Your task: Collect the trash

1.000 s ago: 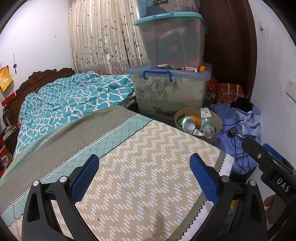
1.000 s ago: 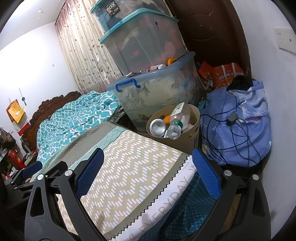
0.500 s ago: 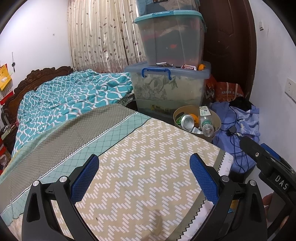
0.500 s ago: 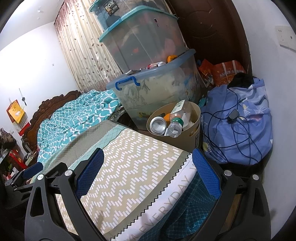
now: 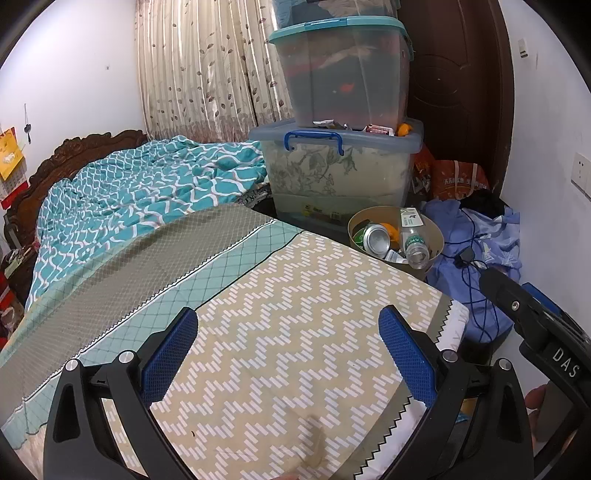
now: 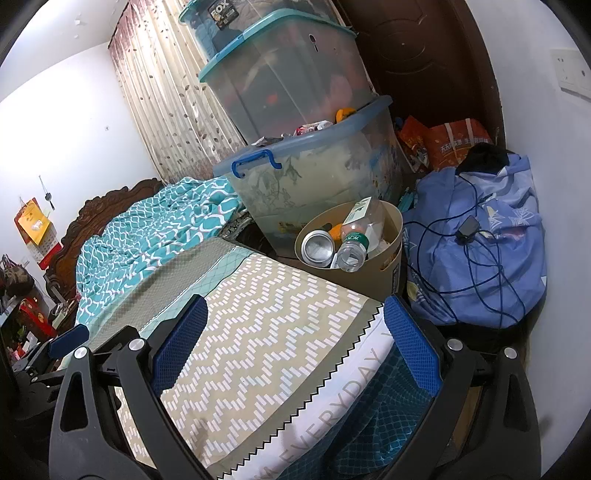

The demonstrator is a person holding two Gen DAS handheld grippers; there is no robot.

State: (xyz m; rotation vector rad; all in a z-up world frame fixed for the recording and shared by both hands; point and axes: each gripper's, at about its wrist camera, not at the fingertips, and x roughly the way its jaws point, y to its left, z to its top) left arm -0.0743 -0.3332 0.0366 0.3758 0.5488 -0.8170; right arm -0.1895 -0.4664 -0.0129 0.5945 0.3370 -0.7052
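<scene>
Trash bin (image 6: pixel 386 254) beside bed (image 5: pixel 295 332) holds 1 can (image 6: pixel 317 251), 1 bottle (image 6: pixel 352 251). Left gripper (image 5: pixel 288 354), right gripper (image 6: pixel 295 354): jaws wide, empty.

"das" in white on the right gripper's black body (image 5: pixel 563 363), "fox" on a dark label on the top storage box (image 6: pixel 221 14), "everyday" along the white sheet edge (image 6: pixel 332 402)

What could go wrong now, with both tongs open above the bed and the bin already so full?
The plastic bottle lies tilted near the rim of the bin; a nudge might tip it out. The blue cable on the bundle beside the bin could snag the right tongs.
</scene>
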